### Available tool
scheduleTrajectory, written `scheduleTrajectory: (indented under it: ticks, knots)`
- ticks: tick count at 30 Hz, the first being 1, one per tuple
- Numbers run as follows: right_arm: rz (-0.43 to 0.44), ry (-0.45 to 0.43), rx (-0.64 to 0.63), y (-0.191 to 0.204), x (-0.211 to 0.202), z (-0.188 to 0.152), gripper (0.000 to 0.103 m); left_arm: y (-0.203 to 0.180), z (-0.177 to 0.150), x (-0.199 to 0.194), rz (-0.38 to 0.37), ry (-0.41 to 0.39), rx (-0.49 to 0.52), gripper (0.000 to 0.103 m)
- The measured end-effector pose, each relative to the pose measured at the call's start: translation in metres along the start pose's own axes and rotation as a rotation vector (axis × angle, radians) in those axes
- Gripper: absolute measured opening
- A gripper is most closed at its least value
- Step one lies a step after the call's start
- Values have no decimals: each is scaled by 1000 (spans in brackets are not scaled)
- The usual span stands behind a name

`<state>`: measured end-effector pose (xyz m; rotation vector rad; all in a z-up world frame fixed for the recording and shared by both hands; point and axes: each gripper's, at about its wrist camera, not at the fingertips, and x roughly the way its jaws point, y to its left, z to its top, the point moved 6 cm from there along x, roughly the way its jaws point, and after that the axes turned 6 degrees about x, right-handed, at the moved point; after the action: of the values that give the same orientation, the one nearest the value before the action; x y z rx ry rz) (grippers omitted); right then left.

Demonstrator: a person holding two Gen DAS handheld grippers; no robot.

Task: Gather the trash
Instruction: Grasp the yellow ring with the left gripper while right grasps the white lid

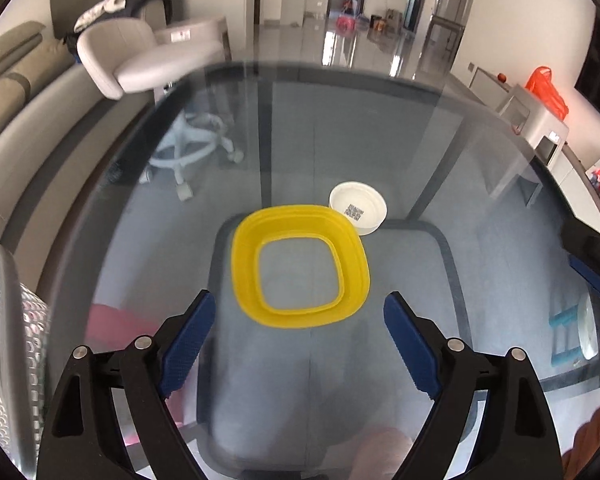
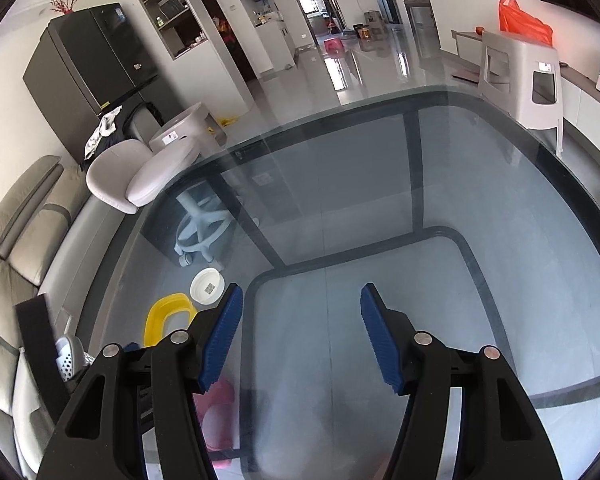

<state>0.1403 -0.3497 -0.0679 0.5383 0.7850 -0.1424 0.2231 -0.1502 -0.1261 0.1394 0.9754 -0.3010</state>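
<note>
A yellow square plastic ring (image 1: 244, 256) lies flat on the glass table (image 1: 460, 184). Touching its far right corner is a white round lid (image 1: 358, 206) with a printed code. My left gripper (image 1: 299, 300) hovers just short of the ring's near edge, jaws wide open, blue pads on either side and nothing gripped. In the right wrist view the ring (image 2: 156, 316) and the lid (image 2: 207, 286) sit at the lower left. My right gripper (image 2: 302, 288) is open over bare glass (image 2: 420, 280), to the right of both.
A perforated metal bin (image 1: 4, 320) stands at the table's left edge, also visible as the bin (image 2: 70, 356). A white swivel chair (image 1: 140, 60) and a grey sofa (image 1: 12, 92) are beyond. A white stool (image 2: 532, 80) carries an orange bag (image 2: 520, 20).
</note>
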Motion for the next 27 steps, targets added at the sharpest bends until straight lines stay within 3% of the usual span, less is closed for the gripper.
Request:
scheduleTrajectory:
  ticks: [5,7,9,14,22,27]
  knots:
    - [3,7,-5,6,0,-1,59,-3,4,12,17,8,9,84]
    - [2,10,-8,8,2,-2,59,-2,8,14,24,2,11,80]
    - [1,13,-11,10,4,-1,59,-2,9,13,36,-8,25,69]
    - [3,34,-42,21,14,-4,59,9,6,-2,18,-54,4,67]
    - [27,148,-161,67,58,-27,59,56,-6,-46,106,-144,11,67]
    - [12,164,-194,90,80,-29,59,96,-18,-65,152,-158,-13,67]
